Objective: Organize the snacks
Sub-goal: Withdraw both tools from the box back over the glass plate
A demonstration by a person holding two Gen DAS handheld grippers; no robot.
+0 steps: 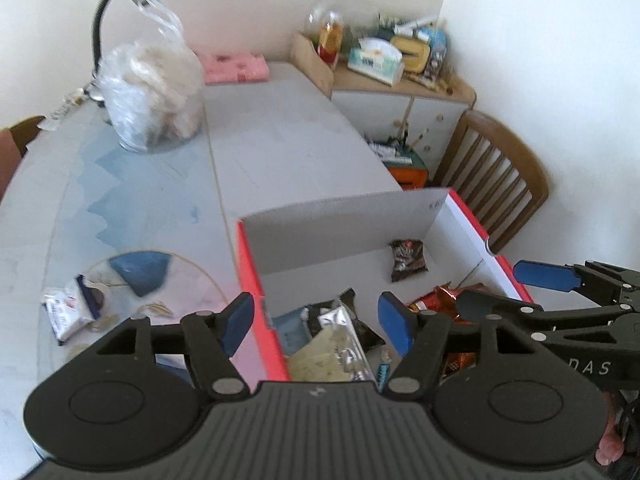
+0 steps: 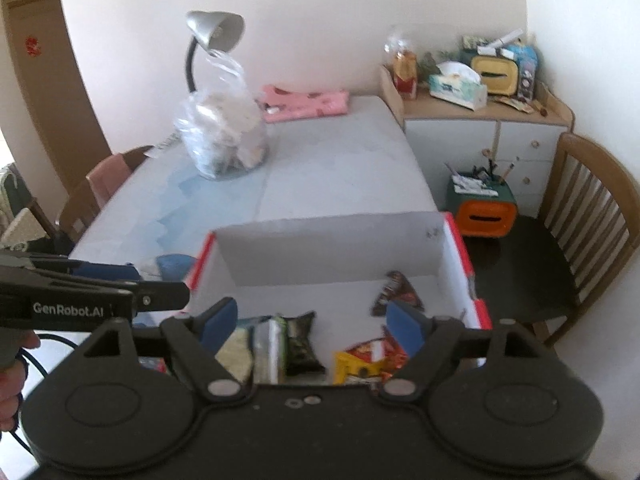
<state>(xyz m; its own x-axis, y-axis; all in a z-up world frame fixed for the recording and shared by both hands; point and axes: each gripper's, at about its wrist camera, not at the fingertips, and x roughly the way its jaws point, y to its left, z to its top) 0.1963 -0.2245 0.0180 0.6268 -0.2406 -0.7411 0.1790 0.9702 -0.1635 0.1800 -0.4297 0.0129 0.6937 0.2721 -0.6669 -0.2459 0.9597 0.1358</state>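
Pale walls and a corner cabinet frame a long grey surface (image 2: 340,168) carrying a desk lamp (image 2: 212,32), a clear bag of pale stuff (image 2: 222,136) and a pink folded cloth (image 2: 304,106). Nearest the cameras sits a red-edged cardboard box (image 2: 332,246), its white inside holding the snacks.

A dark brown packet (image 1: 408,260) lies alone near the far wall of the box. A heap of wrappers fills the near end: a silver-and-black packet (image 1: 346,332) on one side, red and orange foil packets (image 1: 436,300) on the other. 1 small white packet (image 1: 70,312) lies outside the box on the surface, beside a round patterned mat (image 1: 160,280).

Both tools hover above the near end of the box. The left gripper (image 1: 318,324) stands with its blue pads apart and nothing between them; the right gripper (image 2: 312,326) is likewise spread and empty.

These packets look light, thin and crinkly, so they should slide and buckle under a pinch. A hold across a sealed end or flat middle seems safest. Contents may be brittle, though blur makes that hard to judge, so a gentle squeeze is wise.
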